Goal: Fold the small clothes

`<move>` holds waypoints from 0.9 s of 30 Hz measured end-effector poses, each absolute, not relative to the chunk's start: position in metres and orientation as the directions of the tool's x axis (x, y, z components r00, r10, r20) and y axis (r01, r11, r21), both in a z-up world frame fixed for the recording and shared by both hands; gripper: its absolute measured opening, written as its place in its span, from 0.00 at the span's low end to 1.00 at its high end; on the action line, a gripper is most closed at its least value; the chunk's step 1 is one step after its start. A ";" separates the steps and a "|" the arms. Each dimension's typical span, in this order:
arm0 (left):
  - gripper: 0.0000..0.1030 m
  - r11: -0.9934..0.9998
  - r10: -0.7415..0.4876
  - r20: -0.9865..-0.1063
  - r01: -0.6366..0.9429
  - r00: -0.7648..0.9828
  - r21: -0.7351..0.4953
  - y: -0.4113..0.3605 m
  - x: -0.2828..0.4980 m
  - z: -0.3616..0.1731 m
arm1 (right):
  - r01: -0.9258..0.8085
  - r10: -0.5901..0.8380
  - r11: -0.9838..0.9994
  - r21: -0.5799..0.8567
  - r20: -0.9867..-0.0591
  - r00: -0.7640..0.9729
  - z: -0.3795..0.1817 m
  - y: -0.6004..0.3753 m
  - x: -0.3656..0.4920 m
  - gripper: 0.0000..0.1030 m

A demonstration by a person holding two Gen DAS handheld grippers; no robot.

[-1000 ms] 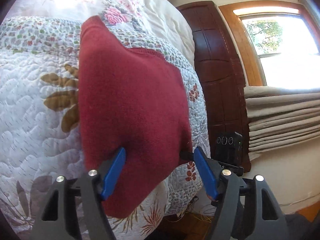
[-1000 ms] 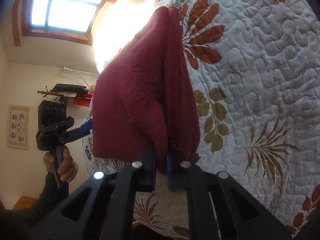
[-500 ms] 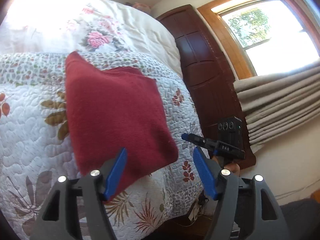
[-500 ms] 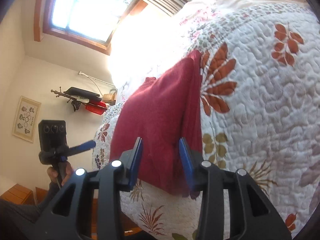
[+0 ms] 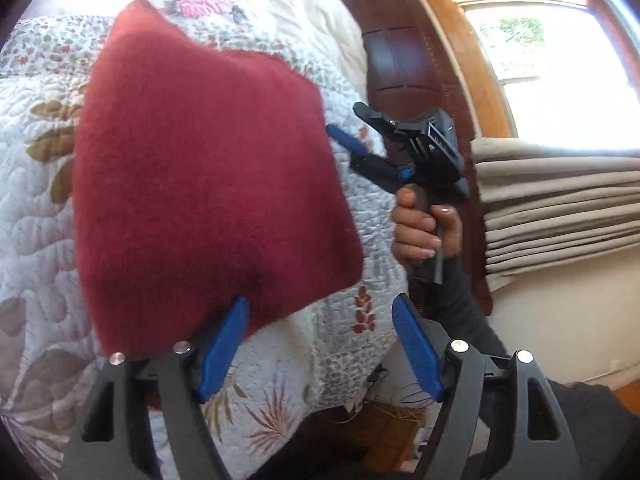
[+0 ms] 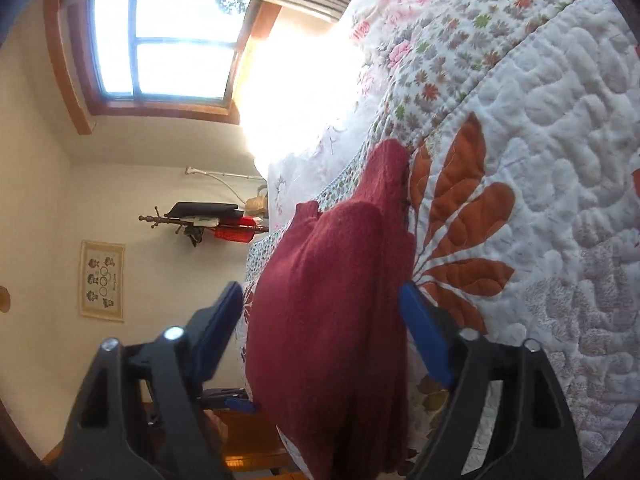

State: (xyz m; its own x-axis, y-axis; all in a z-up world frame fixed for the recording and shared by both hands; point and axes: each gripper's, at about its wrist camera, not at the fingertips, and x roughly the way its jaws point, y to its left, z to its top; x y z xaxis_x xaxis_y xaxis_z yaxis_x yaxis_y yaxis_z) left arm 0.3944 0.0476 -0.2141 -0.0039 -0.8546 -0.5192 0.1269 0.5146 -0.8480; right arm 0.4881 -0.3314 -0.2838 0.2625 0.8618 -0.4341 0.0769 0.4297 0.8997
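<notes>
A folded dark red knitted garment (image 5: 208, 184) lies flat on a white quilted bedspread (image 5: 36, 240) near the bed's corner. My left gripper (image 5: 320, 344) is open, its blue fingers straddling the garment's near corner without gripping it. In the left wrist view the right gripper (image 5: 352, 148) is held by a hand (image 5: 424, 224) just past the garment's right edge. In the right wrist view the garment (image 6: 332, 320) fills the gap of my open right gripper (image 6: 324, 328), and the cloth is not pinched.
The bedspread (image 6: 540, 200) has orange and brown leaf prints and drops off at the bed's edge near both grippers. A dark wooden panel (image 5: 412, 64), a window (image 5: 560, 64) and folded beige curtains (image 5: 560, 208) stand to the right. A coat rack (image 6: 200, 220) hangs on the far wall.
The right gripper let go of the garment's edge and opened wide. The garment dropped flat onto the bed. Both grippers then moved back in close to it.
</notes>
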 end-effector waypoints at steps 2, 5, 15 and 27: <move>0.88 0.500 -0.865 -0.493 0.067 0.095 -0.863 0.083 0.398 -0.210 | 0.128 0.884 0.401 0.907 -0.420 0.208 -0.302 -0.338 0.498 0.84; 0.89 0.537 -0.828 -0.538 -0.057 0.158 -0.842 0.127 0.407 -0.233 | 0.191 0.919 0.356 0.915 -0.380 0.107 -0.335 -0.329 0.507 0.84; 0.89 0.467 -0.879 -0.476 -0.152 0.025 -0.871 0.113 0.414 -0.303 | 0.150 0.939 0.342 0.928 -0.342 -0.030 -0.344 -0.291 0.529 0.84; 0.75 0.545 -0.836 -0.548 -0.147 -0.024 -0.826 0.078 0.423 -0.307 | 0.086 0.910 0.413 0.907 -0.415 0.007 -0.321 -0.279 0.541 0.55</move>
